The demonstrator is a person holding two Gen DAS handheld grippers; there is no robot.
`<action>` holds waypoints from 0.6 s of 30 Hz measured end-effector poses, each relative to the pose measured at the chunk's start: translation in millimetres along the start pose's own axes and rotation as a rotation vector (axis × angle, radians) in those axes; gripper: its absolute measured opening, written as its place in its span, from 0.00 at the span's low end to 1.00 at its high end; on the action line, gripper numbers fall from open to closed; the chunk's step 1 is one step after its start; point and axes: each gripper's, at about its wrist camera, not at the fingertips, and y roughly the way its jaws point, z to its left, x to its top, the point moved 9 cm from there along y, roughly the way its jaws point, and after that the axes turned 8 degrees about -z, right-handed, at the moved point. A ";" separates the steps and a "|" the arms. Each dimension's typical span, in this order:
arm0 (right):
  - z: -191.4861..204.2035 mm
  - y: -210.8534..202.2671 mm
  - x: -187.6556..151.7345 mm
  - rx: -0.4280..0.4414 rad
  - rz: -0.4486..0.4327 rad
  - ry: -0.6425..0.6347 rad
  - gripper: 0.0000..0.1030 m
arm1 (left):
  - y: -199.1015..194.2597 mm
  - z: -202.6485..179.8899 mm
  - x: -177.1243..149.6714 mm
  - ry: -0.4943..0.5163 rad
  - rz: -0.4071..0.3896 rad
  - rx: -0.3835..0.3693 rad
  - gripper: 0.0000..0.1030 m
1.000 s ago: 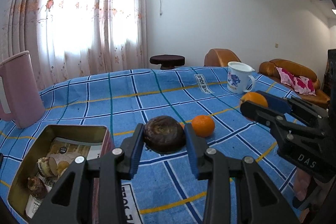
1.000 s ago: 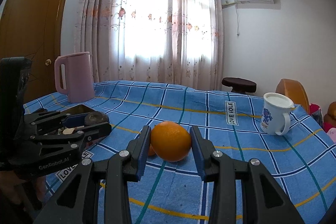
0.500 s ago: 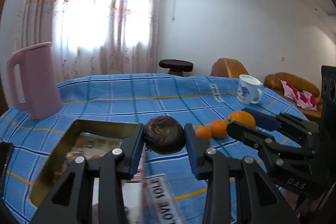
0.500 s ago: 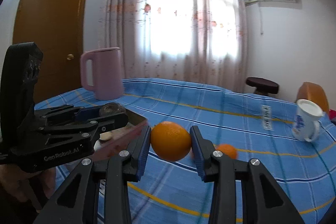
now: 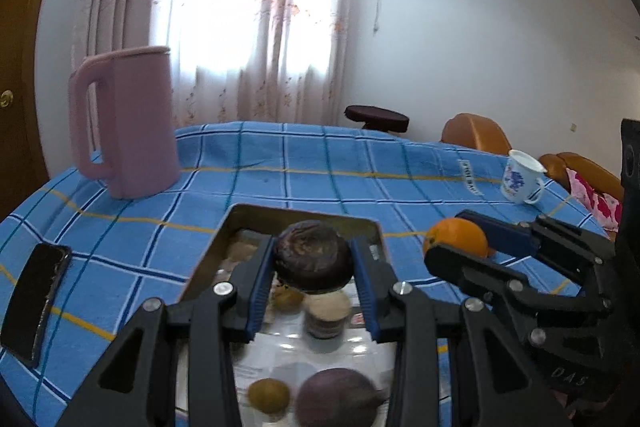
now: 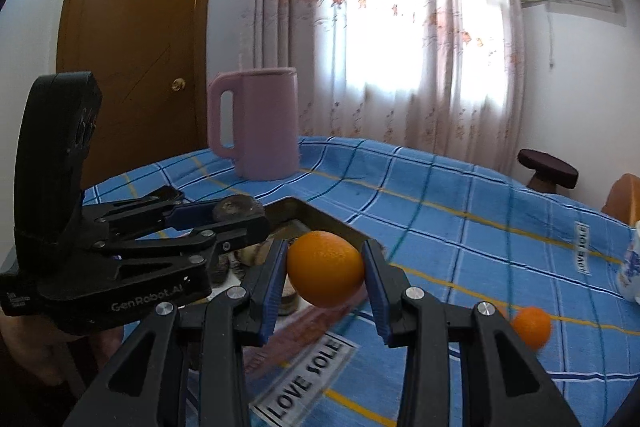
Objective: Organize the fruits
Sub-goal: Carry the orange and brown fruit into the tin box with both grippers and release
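My left gripper [image 5: 313, 267] is shut on a dark wrinkled passion fruit [image 5: 313, 261], held in the air over the open metal tin [image 5: 304, 215]. Inside the tin lie several small fruits, among them a purple one [image 5: 336, 401] and a yellowish one [image 5: 268, 395]. My right gripper [image 6: 325, 269] is shut on an orange [image 6: 325, 269], just right of the tin's far corner [image 6: 320, 213]. In the left wrist view the orange [image 5: 458, 237] shows in the right gripper [image 5: 472, 243]. In the right wrist view the left gripper [image 6: 240, 215] holds the passion fruit [image 6: 236, 207]. A small orange [image 6: 532, 327] lies on the cloth.
A pink jug [image 5: 128, 123] stands at the back left on the blue checked tablecloth [image 5: 320, 167]. A black phone [image 5: 36, 299] lies at the left edge. A white mug [image 5: 520, 177] sits far right. A dark stool [image 5: 376, 115] and brown armchairs stand beyond the table.
Both grippers have swung left with their fruits. The passion fruit now hangs over the tin instead of beside it, and the orange has come up to the tin's corner.
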 end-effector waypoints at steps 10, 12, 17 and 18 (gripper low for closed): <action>18.8 28.2 -17.5 0.035 0.089 -0.005 0.39 | 7.2 36.2 -12.5 -0.058 0.061 0.020 0.39; 20.7 32.2 -21.2 0.037 0.110 -0.008 0.39 | 8.8 38.9 -16.1 -0.066 0.076 0.014 0.39; 29.6 38.6 -27.6 0.067 0.152 -0.017 0.39 | 11.6 42.0 -22.0 -0.070 0.101 0.017 0.39; 31.2 38.1 -28.0 0.071 0.157 -0.019 0.39 | 11.6 42.7 -22.1 -0.070 0.103 0.016 0.39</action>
